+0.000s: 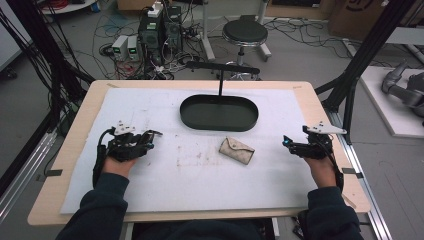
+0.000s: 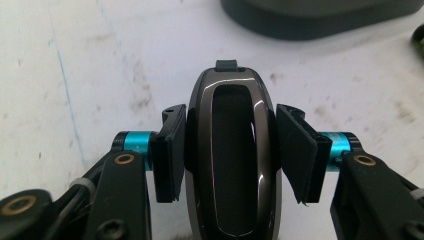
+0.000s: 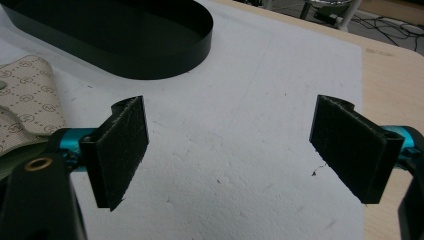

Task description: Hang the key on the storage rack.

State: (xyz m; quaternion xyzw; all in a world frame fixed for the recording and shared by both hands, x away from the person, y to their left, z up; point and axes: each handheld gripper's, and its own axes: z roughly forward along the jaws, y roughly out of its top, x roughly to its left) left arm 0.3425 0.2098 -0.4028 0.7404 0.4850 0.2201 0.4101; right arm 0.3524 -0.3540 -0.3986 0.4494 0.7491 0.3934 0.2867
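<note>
White foam sheeting [image 1: 150,180] covers the wooden table [image 1: 75,150], and behind the table the floor is full of cables, with a black stool [image 1: 245,32] at the upper middle of the high view.

At the left of that view, the left hand-held gripper [image 1: 150,136] sits over the white sheet. In the left gripper view it is clenched on a dark glossy oval object [image 2: 232,160] with a matte inset in its middle. The object stands lengthwise between the two black pads [image 2: 167,155], which press on its two long sides, and it fills the lower middle of that frame. A small tab sticks out at its far end. Under it lies the stained white sheet, and at the top edge of that frame the wall of the black oval tray [image 2: 320,20] is visible.

At the right of the high view, the right hand-held gripper [image 1: 290,145] is released: in the right gripper view its jaws stand wide apart with only bare white sheet between them. A beige patterned pouch [image 3: 25,105] lies at the left edge of that frame, just beside the left jaw. In the high view the pouch [image 1: 236,150] is in the middle of the table, between the two grippers and near the front of the tray [image 1: 218,125]. The person's dark sleeves [image 1: 105,205] come in from the bottom corners.
</note>
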